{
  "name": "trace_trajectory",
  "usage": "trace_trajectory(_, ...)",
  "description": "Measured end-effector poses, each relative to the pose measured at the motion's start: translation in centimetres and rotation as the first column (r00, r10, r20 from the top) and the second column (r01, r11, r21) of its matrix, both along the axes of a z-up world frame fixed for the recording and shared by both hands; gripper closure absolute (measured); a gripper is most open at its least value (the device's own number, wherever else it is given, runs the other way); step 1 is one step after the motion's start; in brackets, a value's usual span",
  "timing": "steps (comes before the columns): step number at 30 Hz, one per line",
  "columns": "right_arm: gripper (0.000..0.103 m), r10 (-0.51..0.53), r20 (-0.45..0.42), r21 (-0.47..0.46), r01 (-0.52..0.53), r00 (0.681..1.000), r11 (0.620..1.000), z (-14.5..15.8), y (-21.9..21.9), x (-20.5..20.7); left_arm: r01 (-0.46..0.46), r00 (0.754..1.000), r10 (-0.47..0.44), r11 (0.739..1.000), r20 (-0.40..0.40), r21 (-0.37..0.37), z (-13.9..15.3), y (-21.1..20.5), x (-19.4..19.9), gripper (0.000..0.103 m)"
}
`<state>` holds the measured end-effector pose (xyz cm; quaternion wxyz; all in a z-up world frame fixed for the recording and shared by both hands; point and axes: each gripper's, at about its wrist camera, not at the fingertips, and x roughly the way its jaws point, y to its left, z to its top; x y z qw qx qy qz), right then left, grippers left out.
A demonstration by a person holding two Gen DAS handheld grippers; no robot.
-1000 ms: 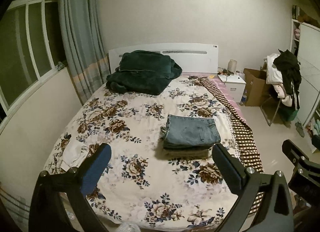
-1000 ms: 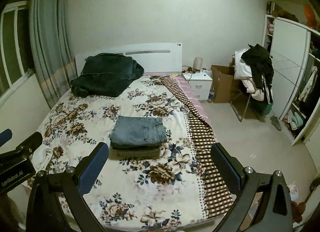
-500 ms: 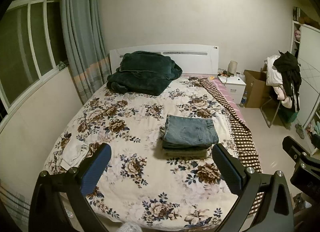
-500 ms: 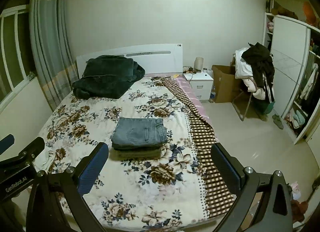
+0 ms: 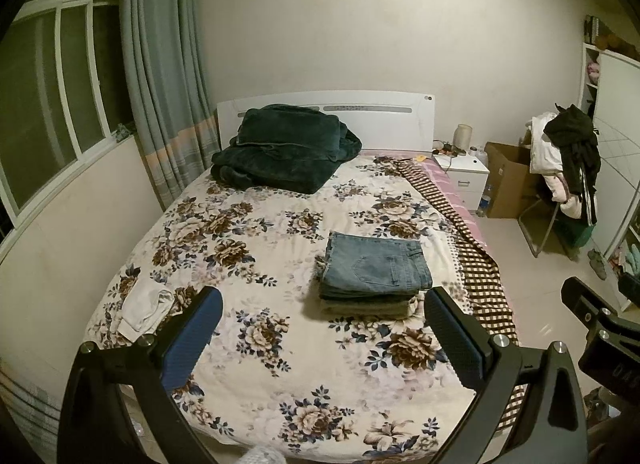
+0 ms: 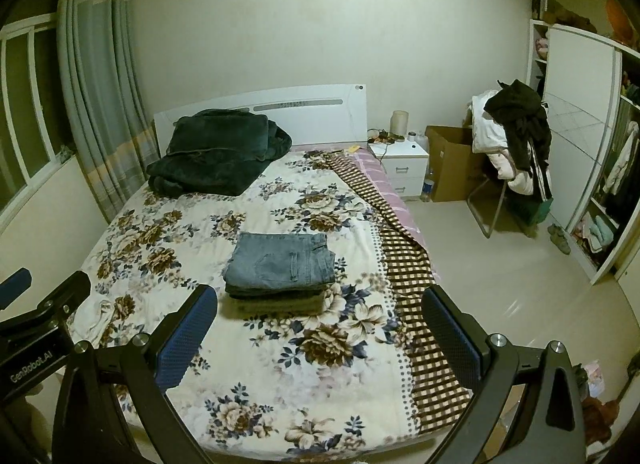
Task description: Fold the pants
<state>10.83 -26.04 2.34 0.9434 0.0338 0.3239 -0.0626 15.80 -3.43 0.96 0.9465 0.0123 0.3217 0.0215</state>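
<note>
Folded jeans (image 5: 376, 266) sit squarely atop a small stack of folded clothes (image 5: 366, 306) on the right half of the bed (image 5: 256, 344), long axis running across it, waistband end toward the checked edge. Both grippers hang back over the foot of the bed, left gripper (image 5: 320, 338) and right gripper (image 6: 320, 338) spread wide, holding nothing. By the nightstand (image 6: 402, 162), a cardboard box (image 6: 452, 168) stands open, contents unseen.

Both grippers drawn slightly back and up from the foot edge of the bed (image 5: 280, 404). Folded jeans (image 5: 376, 268) sitting a little higher in both wrist views than a second ago. Right gripper (image 5: 592, 328) lower at the left view's right border.
</note>
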Motion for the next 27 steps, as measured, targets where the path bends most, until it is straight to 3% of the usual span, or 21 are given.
trace_trajectory(27, 0.000, 0.012, 0.019, 0.003, -0.012, 1.000, 1.000, 1.0, 0.8, -0.2, 0.012, 1.000, -0.012, 1.000, 0.003, 0.001, 0.7, -1.4, -0.3, 0.000)
